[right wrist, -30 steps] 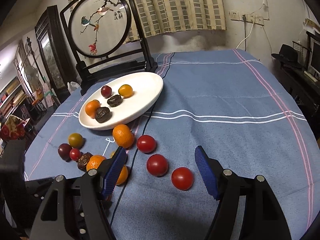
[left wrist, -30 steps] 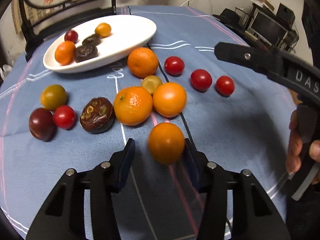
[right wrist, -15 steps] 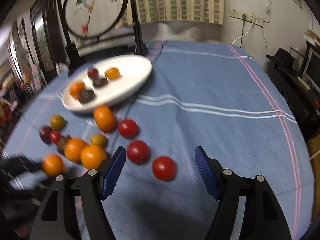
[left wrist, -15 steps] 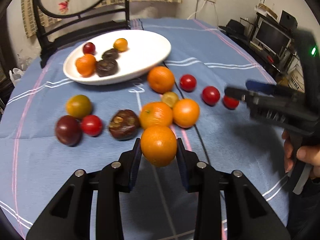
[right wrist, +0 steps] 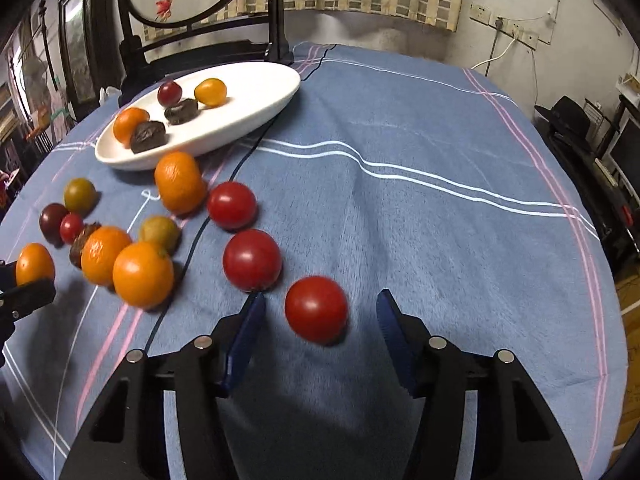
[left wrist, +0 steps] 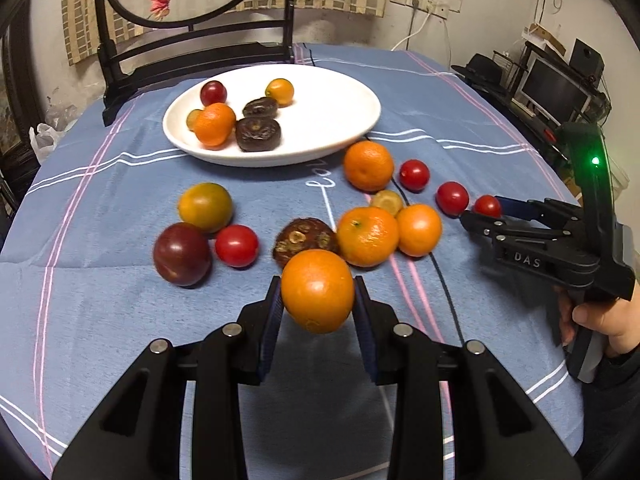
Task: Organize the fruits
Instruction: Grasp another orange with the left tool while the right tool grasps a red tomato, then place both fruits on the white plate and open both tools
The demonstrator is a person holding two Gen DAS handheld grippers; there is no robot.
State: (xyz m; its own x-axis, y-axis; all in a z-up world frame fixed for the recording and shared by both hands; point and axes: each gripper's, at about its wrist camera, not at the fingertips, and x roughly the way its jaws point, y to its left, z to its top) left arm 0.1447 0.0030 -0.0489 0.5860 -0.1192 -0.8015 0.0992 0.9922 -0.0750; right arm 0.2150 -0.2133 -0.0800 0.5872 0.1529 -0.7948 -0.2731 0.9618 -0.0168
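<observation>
My left gripper (left wrist: 317, 300) is shut on an orange (left wrist: 317, 296) and holds it above the blue tablecloth; it also shows at the left edge of the right wrist view (right wrist: 34, 263). My right gripper (right wrist: 320, 312) is open, its fingers either side of a red tomato (right wrist: 316, 308) that lies on the cloth. The white plate (left wrist: 340, 112) at the back holds an orange, dark dates and small tomatoes. Several oranges (left wrist: 367, 236), tomatoes (left wrist: 452, 198) and a date (left wrist: 304, 236) lie loose in front of the plate.
A dark wooden stand with a round painted screen (left wrist: 192, 40) rises behind the plate. The table's right edge drops off toward a desk with monitors (left wrist: 556, 88). The right gripper's body and the hand holding it (left wrist: 560, 248) sit at the right.
My left gripper closed on the orange and lifted it off the cloth. My right gripper came down and forward until the nearest red tomato lay between its open fingers.
</observation>
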